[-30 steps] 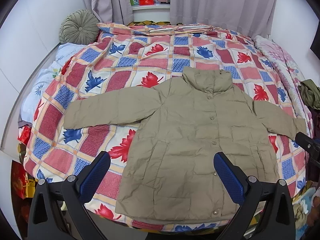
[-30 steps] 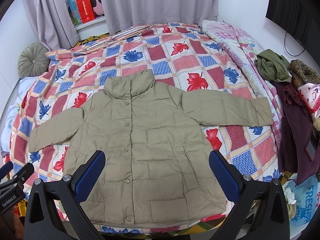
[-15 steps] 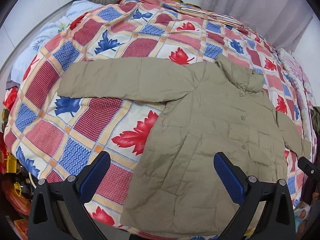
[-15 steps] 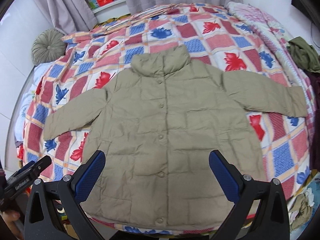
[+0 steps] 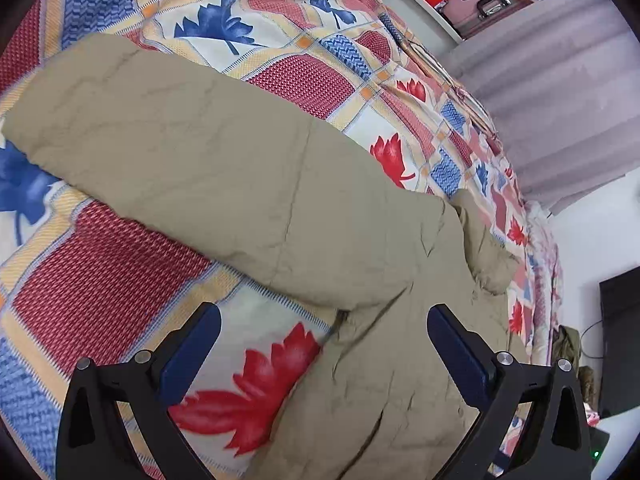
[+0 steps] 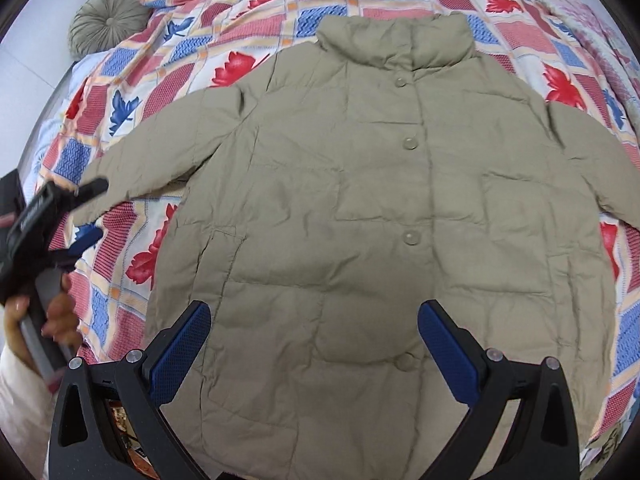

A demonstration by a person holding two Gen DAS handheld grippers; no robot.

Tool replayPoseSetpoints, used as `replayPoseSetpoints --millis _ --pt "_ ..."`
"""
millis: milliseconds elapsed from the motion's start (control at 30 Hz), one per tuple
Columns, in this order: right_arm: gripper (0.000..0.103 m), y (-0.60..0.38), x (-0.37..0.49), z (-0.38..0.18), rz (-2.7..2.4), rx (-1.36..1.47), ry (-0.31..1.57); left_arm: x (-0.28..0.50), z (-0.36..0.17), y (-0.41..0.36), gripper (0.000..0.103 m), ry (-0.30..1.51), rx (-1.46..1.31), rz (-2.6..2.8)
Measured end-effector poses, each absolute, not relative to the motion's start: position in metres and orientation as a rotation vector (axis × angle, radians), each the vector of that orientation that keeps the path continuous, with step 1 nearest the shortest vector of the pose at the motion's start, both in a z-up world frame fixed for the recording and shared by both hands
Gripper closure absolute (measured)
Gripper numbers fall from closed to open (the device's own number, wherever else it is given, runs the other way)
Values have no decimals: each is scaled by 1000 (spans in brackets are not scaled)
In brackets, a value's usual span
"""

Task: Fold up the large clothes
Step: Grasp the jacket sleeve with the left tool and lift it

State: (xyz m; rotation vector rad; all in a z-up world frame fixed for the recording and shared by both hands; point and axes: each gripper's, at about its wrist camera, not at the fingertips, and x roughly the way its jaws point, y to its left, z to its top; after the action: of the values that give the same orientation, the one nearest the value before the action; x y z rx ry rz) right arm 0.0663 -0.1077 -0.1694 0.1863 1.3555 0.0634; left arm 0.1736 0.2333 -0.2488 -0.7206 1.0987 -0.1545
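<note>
The left gripper (image 5: pixel 324 350), jaws spread wide and empty, has dropped from a high overview to hover close over the near sleeve of the olive-green quilted button-front jacket (image 6: pixel 384 208), which lies flat, face up, on the red, blue and white leaf-patterned bedspread (image 6: pixel 256 12); the first fold probably starts at that sleeve. The right gripper (image 6: pixel 314 346) has closed in above the hem, open too. The far sleeve's cuff is cut off in both views
</note>
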Motion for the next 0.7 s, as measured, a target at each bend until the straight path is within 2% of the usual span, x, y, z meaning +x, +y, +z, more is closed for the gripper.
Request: replayPoseSetpoints --millis 267,600,633,667,700 --pt "0 -88 85 -199 95 161 1360 221 -282 249 0 1079 -797 -167" --pt "0 -54 162 -204 132 184 1253 260 -288 337 0 1011 -726 101" --pt "0 -49 173 -205 141 195 1238 261 -291 344 4 1009 -729 129" --pt "0 -44 183 -205 150 206 1223 261 -294 351 17 1009 -734 153" --pt "1 -40 191 -206 157 217 1209 264 -297 356 25 1019 -744 174"
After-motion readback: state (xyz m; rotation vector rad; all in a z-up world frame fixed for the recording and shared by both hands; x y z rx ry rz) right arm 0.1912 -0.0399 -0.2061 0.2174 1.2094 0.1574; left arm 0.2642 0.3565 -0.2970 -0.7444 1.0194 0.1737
